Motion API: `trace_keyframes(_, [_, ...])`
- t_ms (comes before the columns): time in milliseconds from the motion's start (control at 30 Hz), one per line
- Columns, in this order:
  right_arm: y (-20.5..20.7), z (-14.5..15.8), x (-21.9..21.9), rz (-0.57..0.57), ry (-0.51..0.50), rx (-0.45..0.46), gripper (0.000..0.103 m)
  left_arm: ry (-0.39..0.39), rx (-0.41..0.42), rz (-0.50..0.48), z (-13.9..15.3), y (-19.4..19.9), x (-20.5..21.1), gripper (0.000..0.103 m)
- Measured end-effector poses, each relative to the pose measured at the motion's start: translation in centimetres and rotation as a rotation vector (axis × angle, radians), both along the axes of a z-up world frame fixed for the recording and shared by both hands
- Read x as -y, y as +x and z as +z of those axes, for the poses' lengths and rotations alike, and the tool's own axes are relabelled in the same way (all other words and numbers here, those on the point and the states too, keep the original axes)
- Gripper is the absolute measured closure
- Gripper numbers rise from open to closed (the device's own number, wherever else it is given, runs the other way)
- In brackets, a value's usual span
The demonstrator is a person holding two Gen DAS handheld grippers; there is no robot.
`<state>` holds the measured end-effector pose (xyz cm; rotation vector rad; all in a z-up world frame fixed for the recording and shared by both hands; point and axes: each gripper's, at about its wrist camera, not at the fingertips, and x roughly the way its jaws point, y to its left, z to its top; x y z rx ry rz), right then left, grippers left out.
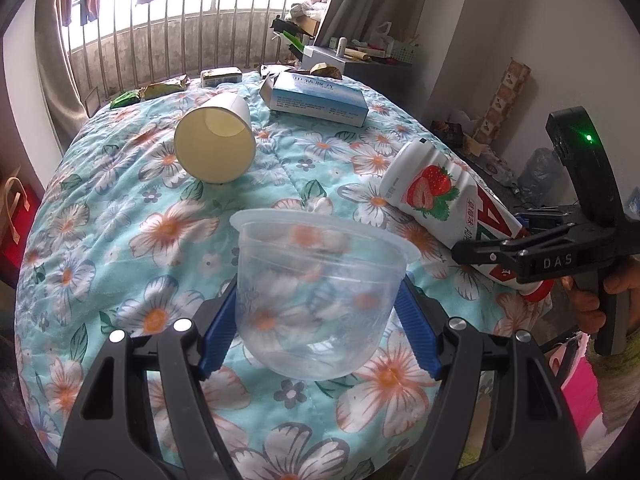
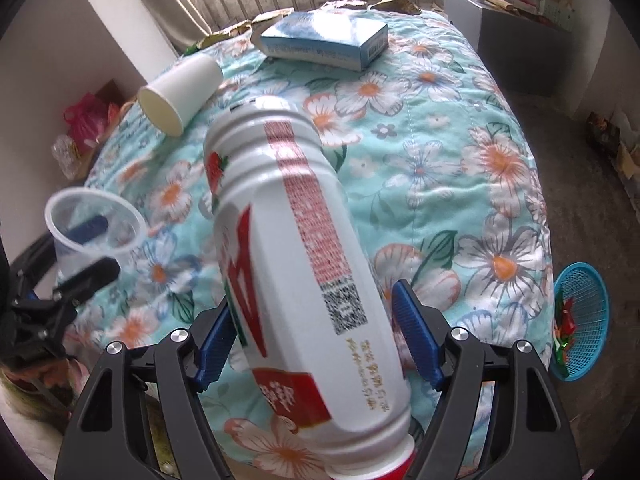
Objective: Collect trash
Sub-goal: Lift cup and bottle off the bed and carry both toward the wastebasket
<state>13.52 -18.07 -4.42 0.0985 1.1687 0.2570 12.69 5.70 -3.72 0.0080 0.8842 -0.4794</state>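
Note:
My left gripper [image 1: 316,320] is shut on a clear plastic cup [image 1: 316,292], held upright just above the floral quilt; it also shows at the left of the right wrist view [image 2: 94,228]. My right gripper [image 2: 310,324] is shut on a white strawberry milk bottle [image 2: 296,264] with a red cap end toward me, tilted above the quilt. In the left wrist view the bottle [image 1: 436,192] and the right gripper [image 1: 512,252] are at the right. A paper cup [image 1: 218,142] lies on its side, and a blue-white carton box [image 1: 320,98] lies beyond it.
Several wrappers [image 1: 160,90] lie along the far edge of the quilt [image 1: 100,240]. A blue basket [image 2: 584,320] with some wrappers stands on the floor at the right of the bed. A cluttered cabinet [image 1: 360,60] stands at the far right.

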Motion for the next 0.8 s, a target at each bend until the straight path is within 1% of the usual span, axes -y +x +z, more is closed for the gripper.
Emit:
trace_keyframes(200, [-0.5, 0.0, 0.4, -0.004, 0.002, 0.019, 0.030, 0.000, 0.001, -0.001, 0.0, 0.0, 0.0, 0.034])
trace_keyframes(267, [-0.6, 0.1, 0.6, -0.012, 0.013, 0.025, 0.031, 0.001, 0.001, 0.000, 0.0, 0.0, 0.0, 0.034])
trace_keyframes(300, [-0.6, 0.1, 0.7, -0.012, 0.024, 0.027, 0.035, 0.001, 0.001, 0.000, 0.0, 0.0, 0.0, 0.034])
trace_keyframes(533, [-0.9, 0.3, 1.0, -0.035, 0.050, 0.047, 0.036, 0.003, 0.006, 0.000, 0.1, -0.1, 0.0, 0.034])
trace_keyframes(800, [-1.6, 0.7, 2.4, -0.085, 0.125, 0.059, 0.037, 0.010, 0.023, -0.004, 0.6, -0.3, 0.0, 0.034])
